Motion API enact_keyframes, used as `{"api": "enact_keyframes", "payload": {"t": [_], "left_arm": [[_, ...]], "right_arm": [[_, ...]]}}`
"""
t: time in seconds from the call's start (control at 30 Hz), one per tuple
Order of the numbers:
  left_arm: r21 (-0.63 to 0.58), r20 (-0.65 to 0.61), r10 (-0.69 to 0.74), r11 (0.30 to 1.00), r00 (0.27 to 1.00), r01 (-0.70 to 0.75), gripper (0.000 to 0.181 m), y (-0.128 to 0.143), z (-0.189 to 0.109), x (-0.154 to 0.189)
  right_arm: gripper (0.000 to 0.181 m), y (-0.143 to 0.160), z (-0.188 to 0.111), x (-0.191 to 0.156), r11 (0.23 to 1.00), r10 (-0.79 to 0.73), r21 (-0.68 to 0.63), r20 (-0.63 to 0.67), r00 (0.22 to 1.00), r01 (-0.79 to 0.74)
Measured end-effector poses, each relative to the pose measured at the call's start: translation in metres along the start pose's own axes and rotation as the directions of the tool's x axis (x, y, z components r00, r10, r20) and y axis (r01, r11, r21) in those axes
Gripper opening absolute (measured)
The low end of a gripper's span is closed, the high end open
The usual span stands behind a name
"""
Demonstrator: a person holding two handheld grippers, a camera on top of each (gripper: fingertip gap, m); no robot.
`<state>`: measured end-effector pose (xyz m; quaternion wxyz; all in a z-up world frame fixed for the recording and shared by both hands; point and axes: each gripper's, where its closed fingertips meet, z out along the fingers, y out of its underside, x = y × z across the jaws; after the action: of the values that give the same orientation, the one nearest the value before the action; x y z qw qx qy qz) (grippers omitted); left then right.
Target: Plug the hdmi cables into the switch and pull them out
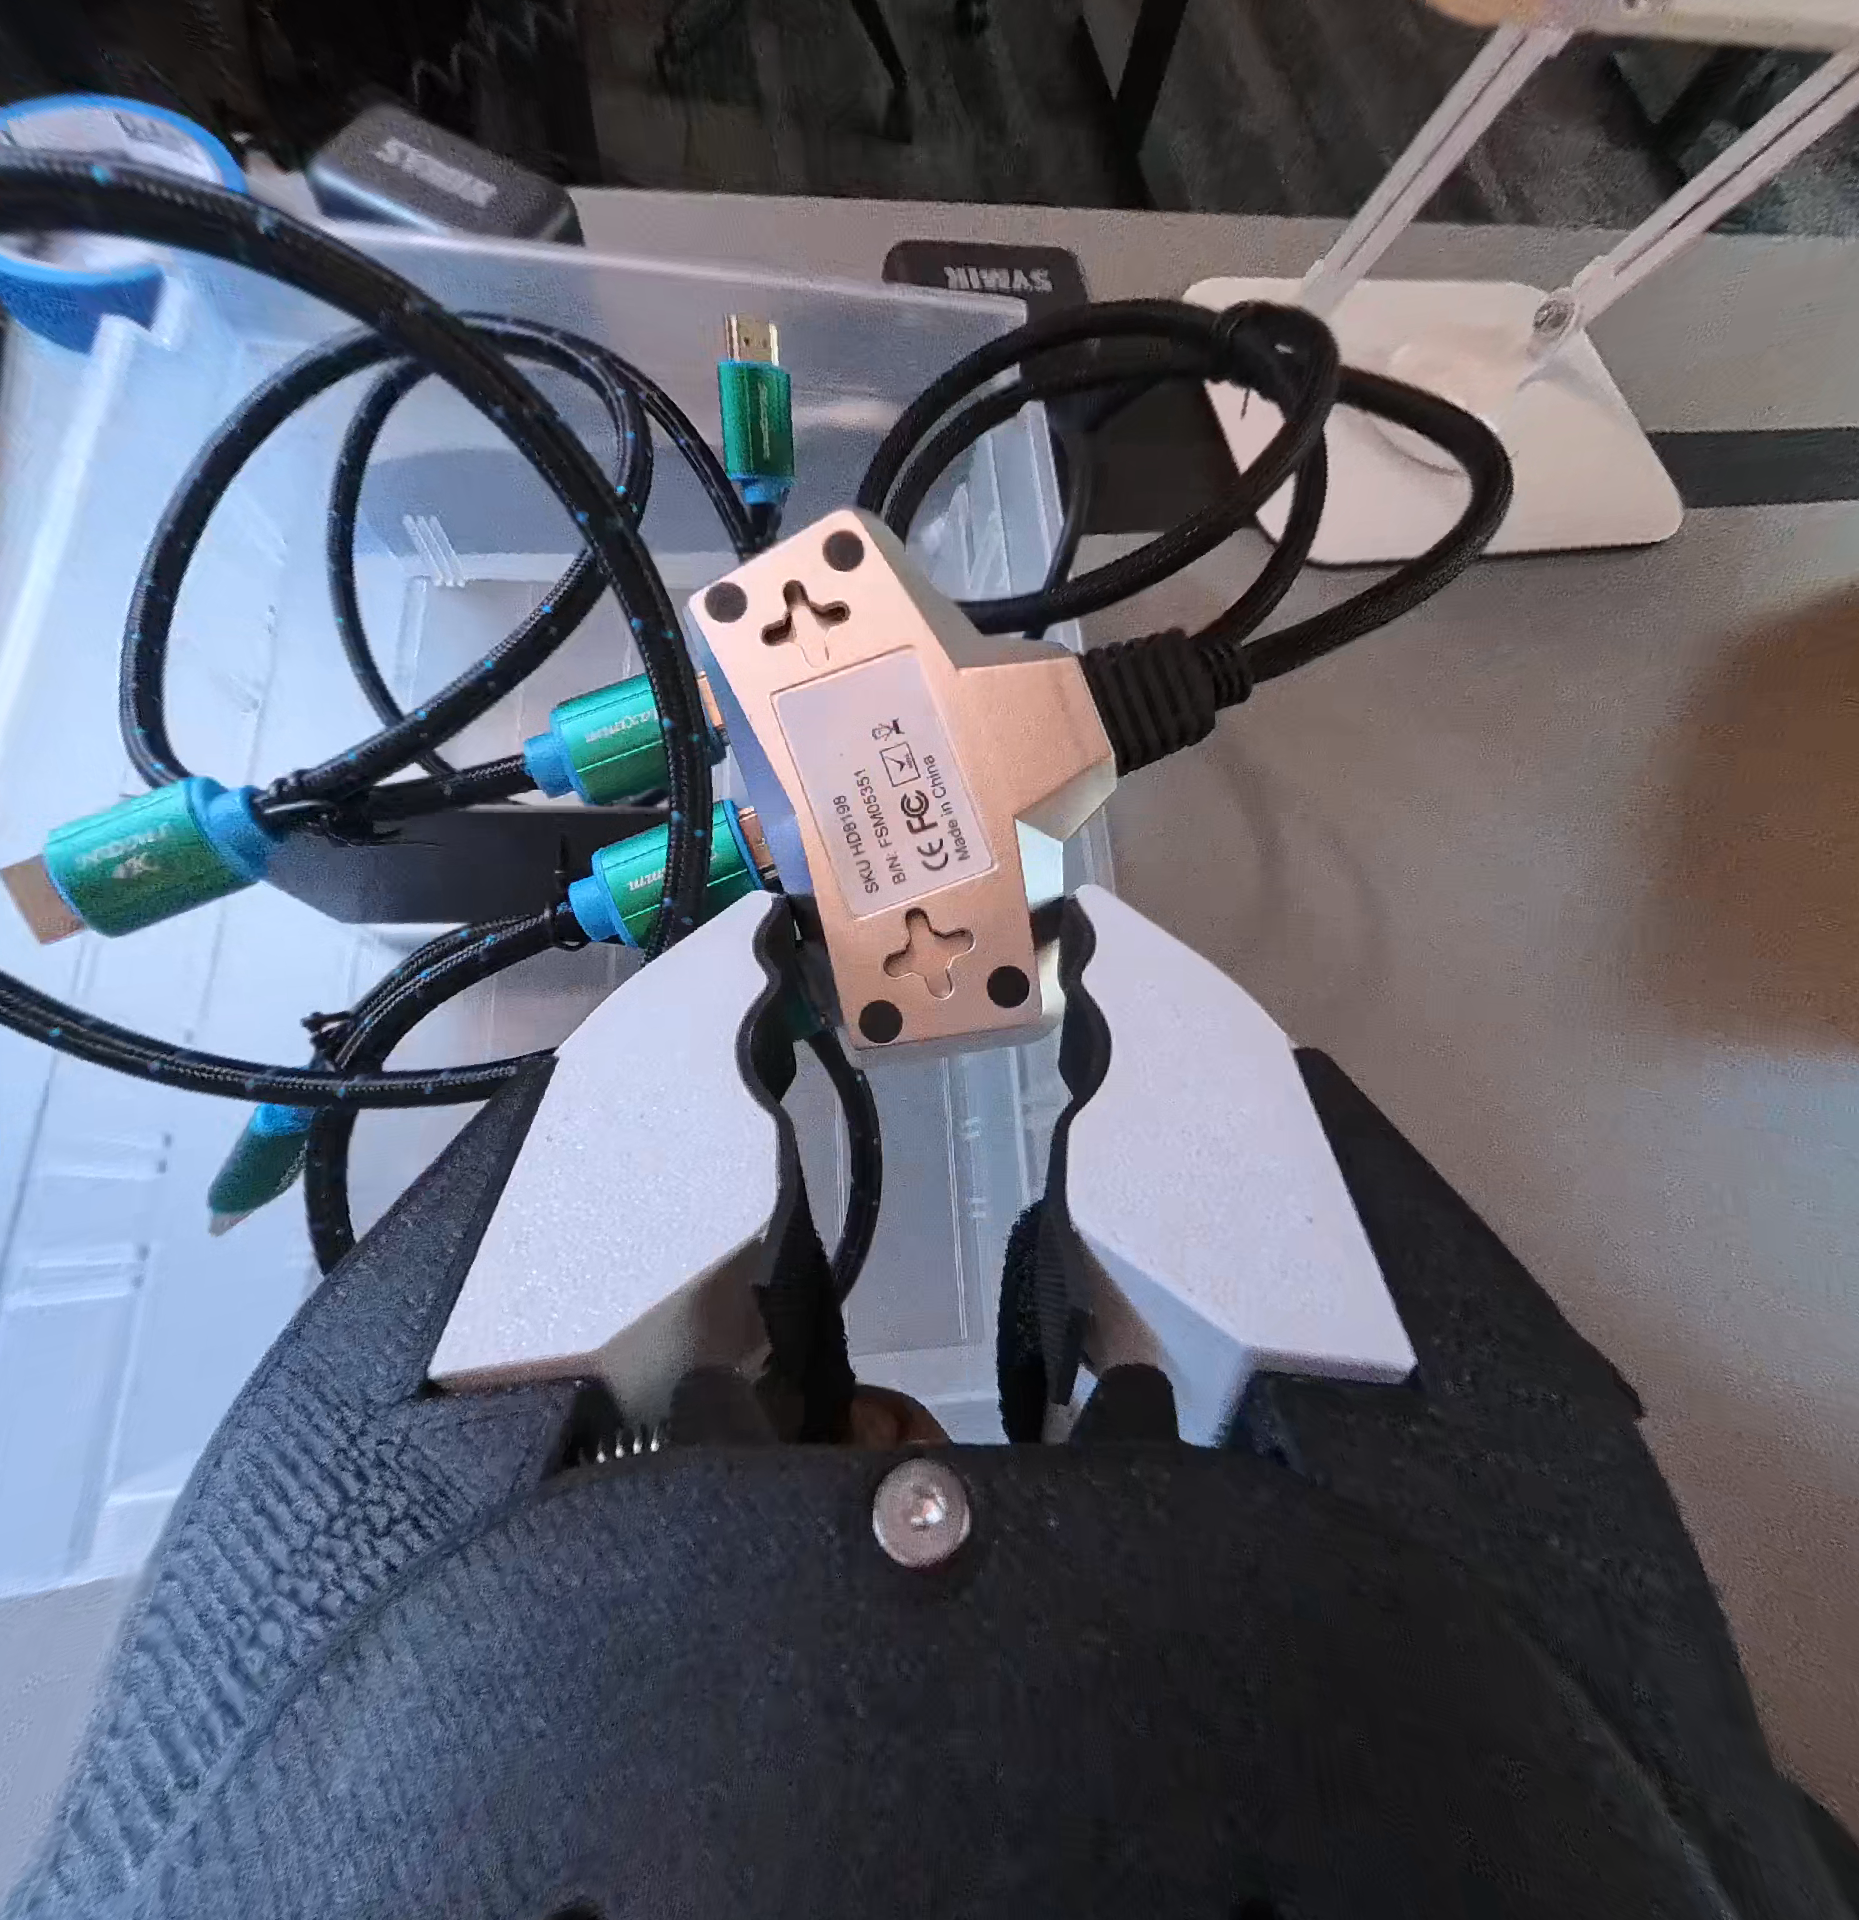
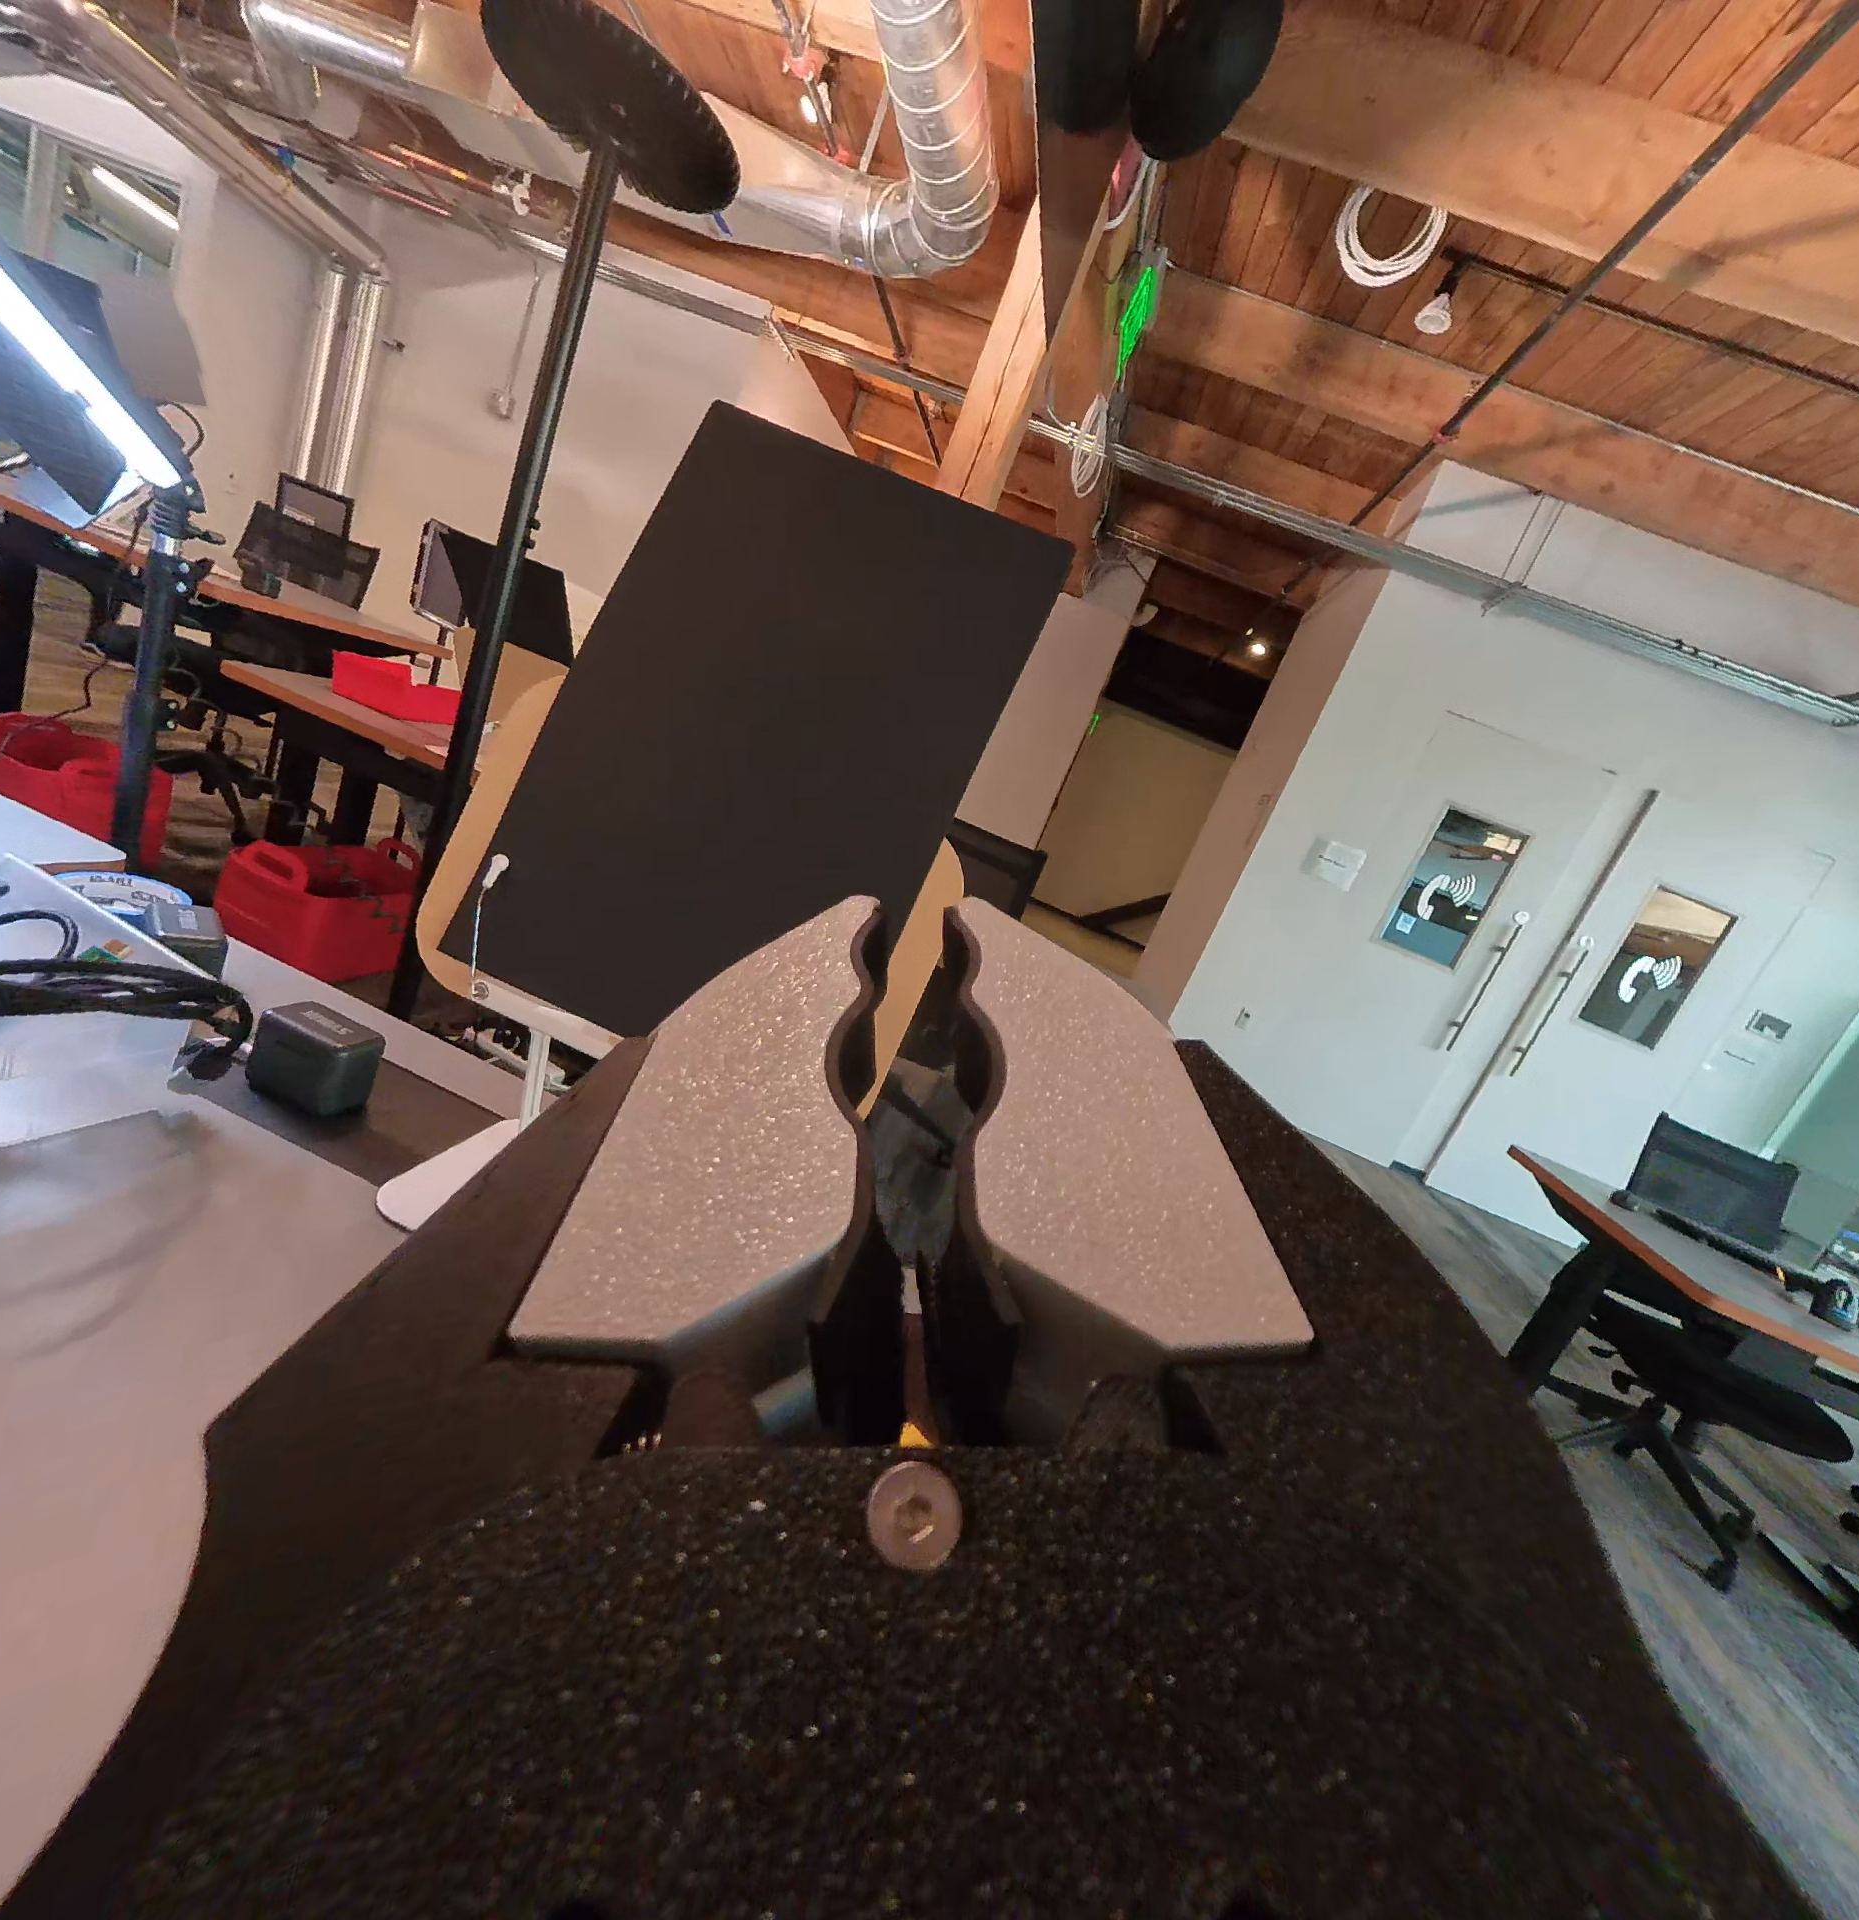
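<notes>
Grey surface [image 1: 1527, 935] carries a clear plastic bin [image 1: 125, 831] beneath the cabling. Left tool [image 1: 925, 966] grips the near end of the silver HDMI switch [image 1: 883, 779], held label side up above the bin. Two green-shelled HDMI plugs [image 1: 634, 738] sit in its left-side ports; three other plugs [image 1: 125, 862] lie loose. Right tool [image 2: 914, 935] points toward the room, jaws nearly closed, holding nothing.
</notes>
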<state>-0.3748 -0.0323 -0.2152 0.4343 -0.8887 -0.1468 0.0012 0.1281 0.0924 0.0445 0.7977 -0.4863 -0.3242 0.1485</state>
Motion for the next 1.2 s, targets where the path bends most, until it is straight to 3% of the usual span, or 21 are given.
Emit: {"api": "enact_keyframes", "payload": {"t": [0.2,0.37,0.4,0.43,0.47,0.5,0.6,0.63,0.73,0.87,0.9,1.07,1.2], "left_arm": [[0.156,0.129,0.08,0.983,0.988,-0.1,0.048,-0.033,-0.035,-0.001],[0.333,0.251,0.188,0.904,0.949,-0.267,0.047,-0.07,-0.079,0.016],[0.403,0.285,0.203,0.861,0.937,-0.309,0.044,-0.082,-0.093,0.022],[0.532,0.279,0.224,0.774,0.934,-0.344,0.0,-0.099,-0.112,0.037],[0.641,0.173,0.271,0.698,0.947,-0.318,0.0,-0.109,-0.128,0.064],[0.665,0.099,0.314,0.685,0.944,-0.298,0.0,-0.11,-0.136,0.083],[0.472,0.326,0.344,0.748,0.881,-0.466,0.0,-0.101,-0.128,0.069],[0.43,0.33,0.339,0.776,0.881,-0.46,0.0,-0.097,-0.119,0.064],[0.421,0.306,0.269,0.822,0.913,-0.383,0.0,-0.093,-0.097,0.044],[0.307,0.107,0.184,0.929,0.977,-0.209,0.055,-0.062,-0.061,0.03],[0.272,0.067,0.162,0.946,0.984,-0.175,0.061,-0.054,-0.053,0.027],[0.184,0.086,0.06,0.98,0.995,-0.075,0.06,-0.028,-0.022,-0.008],[0.226,0.059,-0.063,0.973,0.996,0.048,0.059,-0.022,0.0,-0.028]], "right_arm": [[0.01,-0.002,0.0,-0.002,1.0,-0.006,0.009,0.007,1.0,0.005],[0.01,-0.001,0.004,-0.011,1.0,-0.003,0.008,0.05,0.999,0.002],[0.01,0.001,0.006,-0.016,1.0,-0.001,-0.004,0.074,0.997,0.002],[0.011,0.003,0.008,-0.023,1.0,0.001,-0.018,0.107,0.994,0.001],[0.011,0.007,0.012,-0.032,0.999,0.008,-0.037,0.152,0.988,-0.002],[0.012,0.012,0.016,-0.044,0.998,0.019,-0.06,0.21,0.977,-0.007],[0.016,0.035,0.026,-0.09,0.986,0.022,-0.16,0.412,0.911,0.049],[0.017,0.042,0.03,-0.099,0.98,-0.005,-0.178,0.437,0.899,0.092],[0.017,0.056,0.037,-0.12,0.964,-0.035,-0.213,0.492,0.87,0.159],[0.018,0.059,0.038,-0.135,0.963,-0.029,-0.211,0.541,0.84,0.169],[0.018,0.059,0.039,-0.136,0.962,-0.034,-0.211,0.541,0.84,0.174],[0.018,0.059,0.04,-0.134,0.964,-0.039,-0.201,0.535,0.844,0.172],[0.018,0.06,0.041,-0.13,0.964,-0.047,-0.202,0.52,0.853,0.176]]}}
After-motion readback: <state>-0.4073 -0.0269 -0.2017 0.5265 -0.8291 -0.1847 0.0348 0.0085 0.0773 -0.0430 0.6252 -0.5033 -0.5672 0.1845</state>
